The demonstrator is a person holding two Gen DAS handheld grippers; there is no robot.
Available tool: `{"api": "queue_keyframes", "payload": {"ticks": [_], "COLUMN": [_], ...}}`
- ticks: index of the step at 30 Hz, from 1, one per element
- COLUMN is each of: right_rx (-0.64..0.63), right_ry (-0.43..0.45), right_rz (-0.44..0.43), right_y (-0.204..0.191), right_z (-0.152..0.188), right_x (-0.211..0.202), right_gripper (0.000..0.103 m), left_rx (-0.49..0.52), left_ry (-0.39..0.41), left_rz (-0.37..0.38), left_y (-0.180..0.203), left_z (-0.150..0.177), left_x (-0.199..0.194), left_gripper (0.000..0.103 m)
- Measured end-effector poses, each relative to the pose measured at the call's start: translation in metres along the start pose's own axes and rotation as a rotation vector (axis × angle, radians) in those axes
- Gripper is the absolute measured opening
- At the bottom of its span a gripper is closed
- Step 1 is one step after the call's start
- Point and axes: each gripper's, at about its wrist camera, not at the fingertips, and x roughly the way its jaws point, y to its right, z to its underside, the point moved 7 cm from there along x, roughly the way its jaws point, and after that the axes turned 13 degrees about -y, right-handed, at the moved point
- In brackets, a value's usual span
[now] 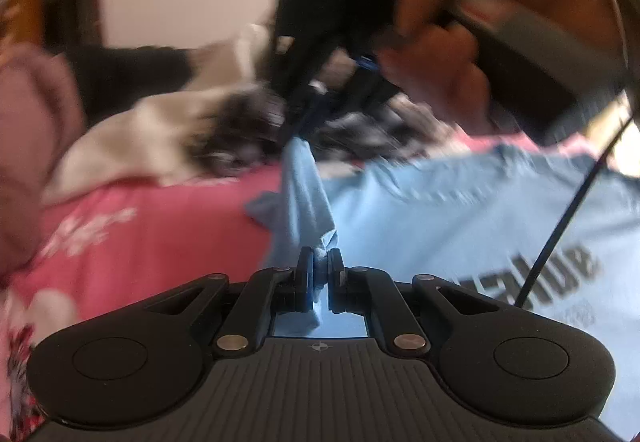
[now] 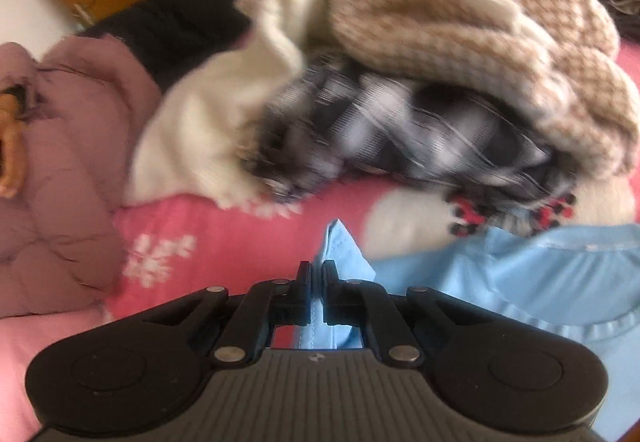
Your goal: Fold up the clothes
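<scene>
A light blue T-shirt (image 1: 440,218) with dark lettering lies on the pink bedspread (image 1: 160,234). My left gripper (image 1: 320,262) is shut on a bunched edge of the shirt, and the cloth rises from its jaws in a taut ridge. At the far end of that ridge the right gripper (image 1: 298,126), held by a person's hand (image 1: 436,82), pinches the same edge. In the right wrist view my right gripper (image 2: 317,270) is shut on a blue fold of the T-shirt (image 2: 540,282), whose ribbed collar lies to the right.
A heap of clothes lies just beyond the shirt: a cream knit sweater (image 2: 460,22), a black-and-white plaid garment (image 2: 380,122), a white fleece (image 2: 224,114). A mauve padded jacket (image 2: 68,162) fills the left. A black cable (image 1: 568,218) crosses the shirt.
</scene>
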Motion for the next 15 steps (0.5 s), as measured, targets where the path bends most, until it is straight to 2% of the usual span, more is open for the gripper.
{"api": "queue_keyframes", "payload": {"ticks": [6, 11, 15], "right_rx": [-0.061, -0.118, -0.181], "right_ry": [-0.011, -0.037, -0.053], "right_rz": [-0.074, -0.120, -0.113], "right_y": [-0.046, -0.084, -0.104], "right_z": [-0.002, 0.001, 0.005], "right_x": [0.013, 0.036, 0.059], "right_gripper": [0.004, 0.005, 0.005], "left_rx": [-0.182, -0.317, -0.403], "left_ry": [0.037, -0.001, -0.048], "left_rz": [-0.046, -0.077, -0.080], "left_y": [-0.038, -0.069, -0.086], "left_z": [0.000, 0.012, 0.020], "left_x": [-0.021, -0.020, -0.011], "left_gripper": [0.004, 0.004, 0.004]}}
